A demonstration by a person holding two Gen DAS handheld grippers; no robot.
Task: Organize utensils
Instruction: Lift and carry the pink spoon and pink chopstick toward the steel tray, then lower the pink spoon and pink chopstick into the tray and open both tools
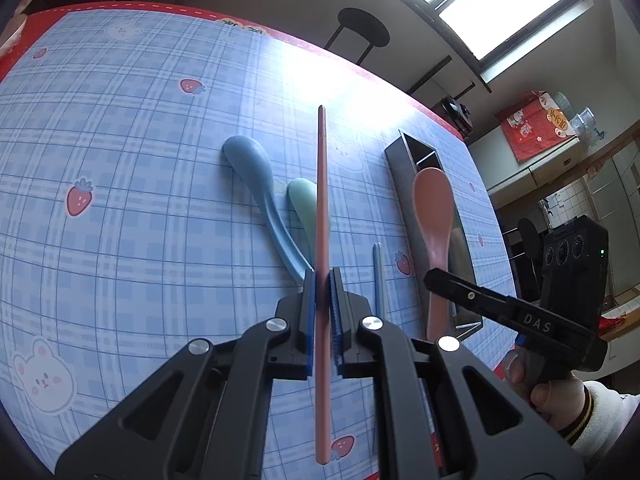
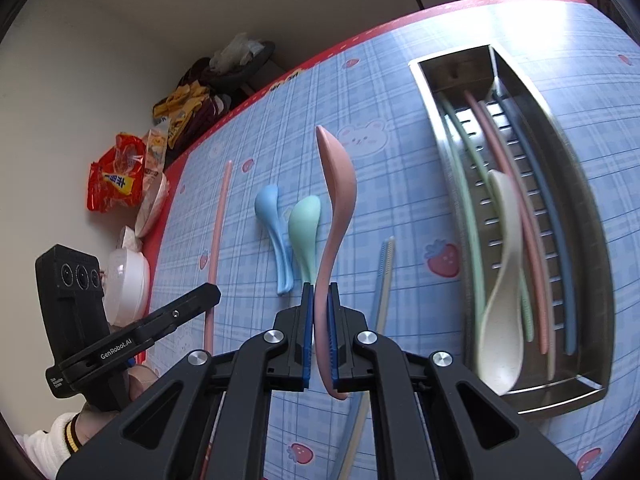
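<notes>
My left gripper (image 1: 321, 280) is shut on a pink chopstick (image 1: 322, 184) and holds it above the table. My right gripper (image 2: 320, 292) is shut on a pink spoon (image 2: 335, 184); the spoon also shows in the left wrist view (image 1: 434, 216), over the steel tray (image 1: 408, 148). A blue spoon (image 1: 256, 176) and a green spoon (image 1: 302, 204) lie side by side on the cloth, also seen in the right wrist view as blue spoon (image 2: 272, 216) and green spoon (image 2: 305, 228). A blue chopstick (image 1: 378, 276) lies beside them. The steel tray (image 2: 596, 320) holds several chopsticks and a white spoon (image 2: 502, 280).
The table has a blue checked cloth (image 1: 120, 184) with a red border. Snack bags (image 2: 116, 180) and white bowls (image 2: 128, 280) sit off the table's left edge in the right wrist view. A black stool (image 1: 362, 28) stands beyond the far edge.
</notes>
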